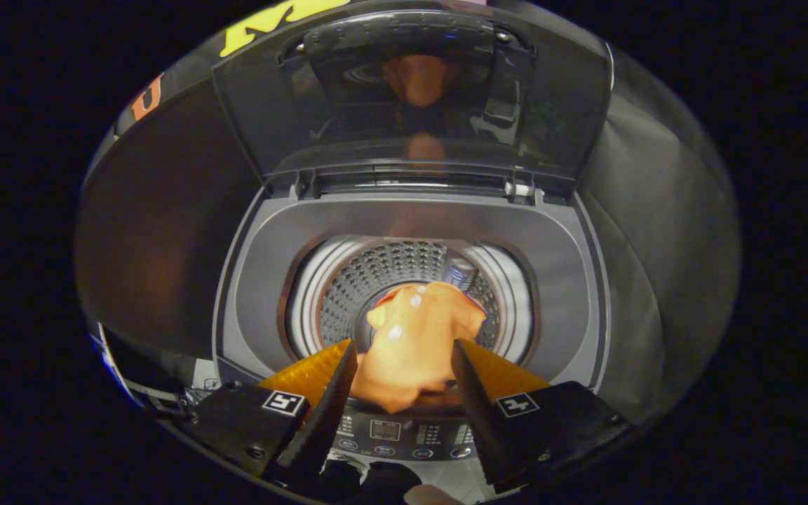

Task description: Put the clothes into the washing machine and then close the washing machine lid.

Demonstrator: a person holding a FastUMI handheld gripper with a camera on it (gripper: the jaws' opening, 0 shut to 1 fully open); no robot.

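Observation:
I look down into a top-loading washing machine (565, 280) whose transparent lid (306, 119) stands raised at the back. A bunched orange garment (414, 337) sits between my gripper's (405, 354) fingers, touching both, and its far end hangs over the perforated steel drum (376, 270). The fingers stand a cloth's width apart and press on the bundle from either side. The garment's near end lies over the machine's front control panel (404, 435). The garment hides the bottom of the drum.
The grey top frame (264, 280) rings the drum opening. Dark booth cloth (165, 231) hangs to the left, and grey cloth (663, 231) to the right of the machine. The raised lid reflects the orange garment.

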